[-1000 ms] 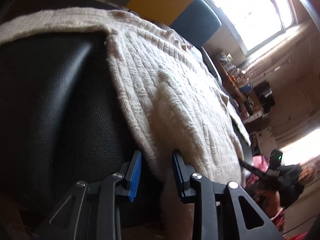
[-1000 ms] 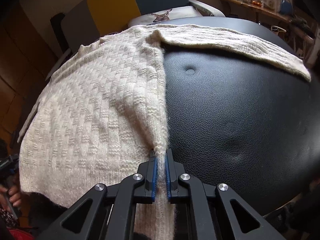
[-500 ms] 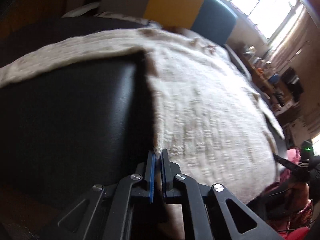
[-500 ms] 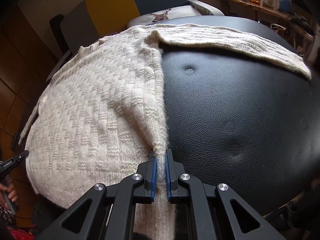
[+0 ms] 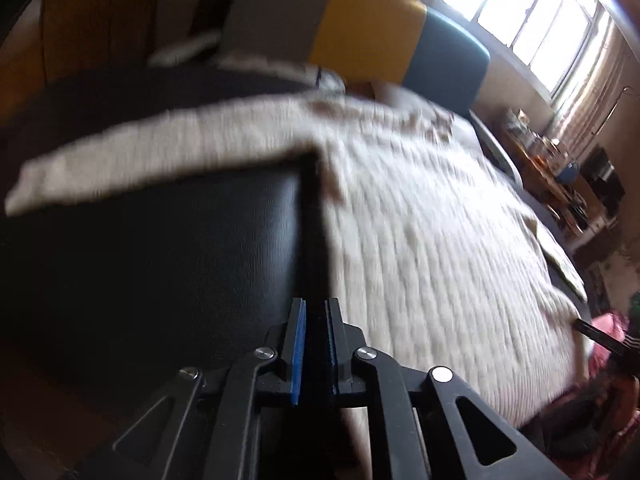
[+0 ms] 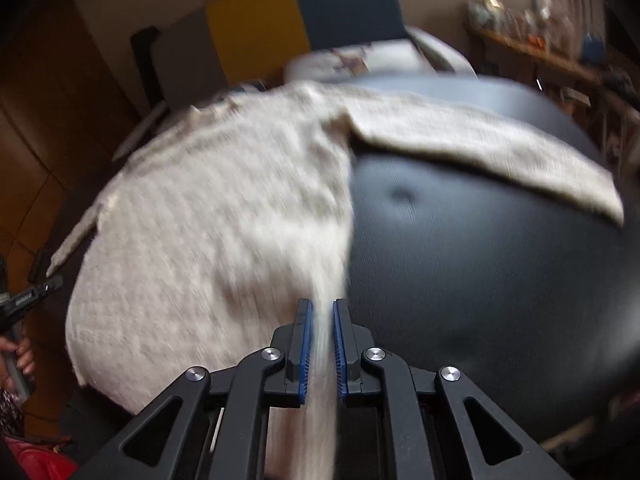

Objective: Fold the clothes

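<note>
Home living room: grey, yellow and teal block-coloured upholstered seat back, bright curtained window, cluttered wooden shelf, black leather-padded surface.

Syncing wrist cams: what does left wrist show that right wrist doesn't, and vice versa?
Left wrist only: bright window, the left gripper.
Right wrist only: a hand holding the other gripper's handle, the right gripper clamping the hem.
Both: cream sweater spread on the black cushion, yellow-and-teal chair back; both blurred.

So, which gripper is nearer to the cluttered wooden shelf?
Right. The right gripper holds the sweater on the side of the shelf; the left gripper is at the opposite edge, the whole sweater between them.
</note>
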{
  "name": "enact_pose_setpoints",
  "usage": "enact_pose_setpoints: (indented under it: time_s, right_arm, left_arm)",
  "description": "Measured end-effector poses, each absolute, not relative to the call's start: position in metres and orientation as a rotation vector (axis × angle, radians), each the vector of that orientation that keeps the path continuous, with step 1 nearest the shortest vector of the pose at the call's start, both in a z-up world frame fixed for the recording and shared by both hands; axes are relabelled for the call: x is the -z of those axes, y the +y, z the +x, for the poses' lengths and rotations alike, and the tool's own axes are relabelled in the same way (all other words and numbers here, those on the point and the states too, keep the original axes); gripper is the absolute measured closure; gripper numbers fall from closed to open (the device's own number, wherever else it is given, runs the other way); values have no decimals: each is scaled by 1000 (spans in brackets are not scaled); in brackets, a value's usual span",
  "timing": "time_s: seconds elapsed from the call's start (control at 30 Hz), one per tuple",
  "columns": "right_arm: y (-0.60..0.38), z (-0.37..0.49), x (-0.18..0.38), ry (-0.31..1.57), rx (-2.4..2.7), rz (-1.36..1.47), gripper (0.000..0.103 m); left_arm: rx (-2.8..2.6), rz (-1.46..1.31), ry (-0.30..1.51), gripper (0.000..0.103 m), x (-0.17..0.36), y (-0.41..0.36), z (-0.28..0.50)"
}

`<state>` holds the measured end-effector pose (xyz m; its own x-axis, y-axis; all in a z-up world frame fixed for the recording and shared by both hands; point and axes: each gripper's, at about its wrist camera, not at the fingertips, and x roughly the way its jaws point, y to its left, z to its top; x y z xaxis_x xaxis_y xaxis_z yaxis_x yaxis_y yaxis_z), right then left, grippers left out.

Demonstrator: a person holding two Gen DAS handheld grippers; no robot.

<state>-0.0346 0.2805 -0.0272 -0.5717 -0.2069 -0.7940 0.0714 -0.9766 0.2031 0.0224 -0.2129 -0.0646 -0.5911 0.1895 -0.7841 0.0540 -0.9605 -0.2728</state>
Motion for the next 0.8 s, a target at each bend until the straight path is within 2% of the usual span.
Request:
enact_pose_setpoints:
  time_s: [0.17, 0.27, 0.43, 0.5, 0.8]
  right_arm:
    - [256, -78, 26, -50, 2633, 1336, 91]
    - [241, -105, 30, 39, 2611, 1333, 84]
    - [223, -149, 45, 159, 2568, 1365, 83]
    - [223, -165, 57, 181, 2546, 1419, 83]
    - [250, -147, 72, -24, 2565, 1527, 83]
  left_arm:
    - [-2676, -1383, -202, 90, 63, -165, -27]
    - [-2671, -1399, -42, 90, 72, -134, -52]
    - [-2669, -1404, 234, 90, 84, -86, -89]
    - [-2659, -1398, 248, 89, 84, -86, -91]
    - [-2611, -1371, 307, 87, 87, -83, -101]
